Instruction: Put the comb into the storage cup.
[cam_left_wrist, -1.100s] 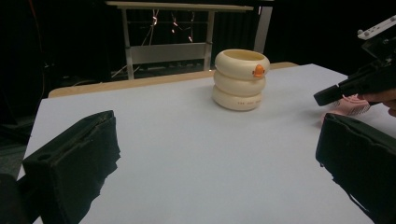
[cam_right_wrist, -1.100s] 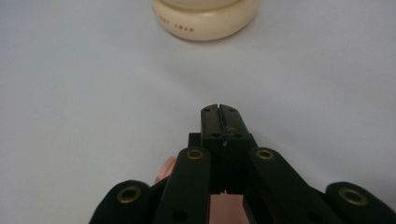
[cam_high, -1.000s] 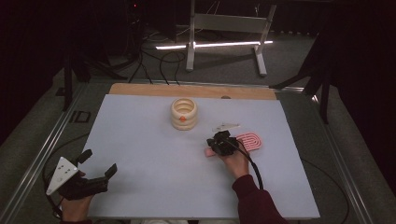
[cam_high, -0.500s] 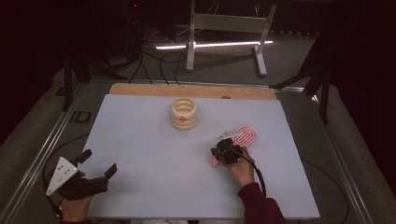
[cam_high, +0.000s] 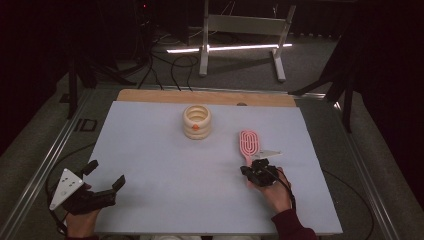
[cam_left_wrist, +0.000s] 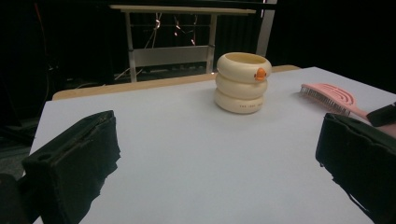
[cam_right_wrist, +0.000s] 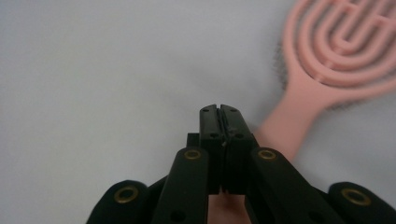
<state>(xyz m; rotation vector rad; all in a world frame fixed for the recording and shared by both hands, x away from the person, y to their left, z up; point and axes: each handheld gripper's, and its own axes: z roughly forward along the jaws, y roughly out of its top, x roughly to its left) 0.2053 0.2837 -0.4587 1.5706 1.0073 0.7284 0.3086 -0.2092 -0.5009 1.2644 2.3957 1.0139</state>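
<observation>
Beyond the right tool (cam_high: 252, 167), whose jaws are pinched on the handle end of the pink brush (cam_high: 248, 143), the brush head lies flat on the table (cam_high: 150, 145). Farther off to its left stands a cream ringed cup (cam_high: 197, 121); its inside cannot be seen. By the table's near edge, the left tool (cam_high: 102, 176) gapes wide with bare surface ahead.

Left gripper (cam_high: 102, 177) sits at the near left, held in the left hand (cam_high: 80, 222), jaws spread wide, pointing forward and right; grey plate on top. Right gripper (cam_high: 252, 172) sits at the near right in the right hand (cam_high: 275, 192), dark red sleeve at the wrist, jaws pressed together, tips pointing forward, cable trailing back.
</observation>
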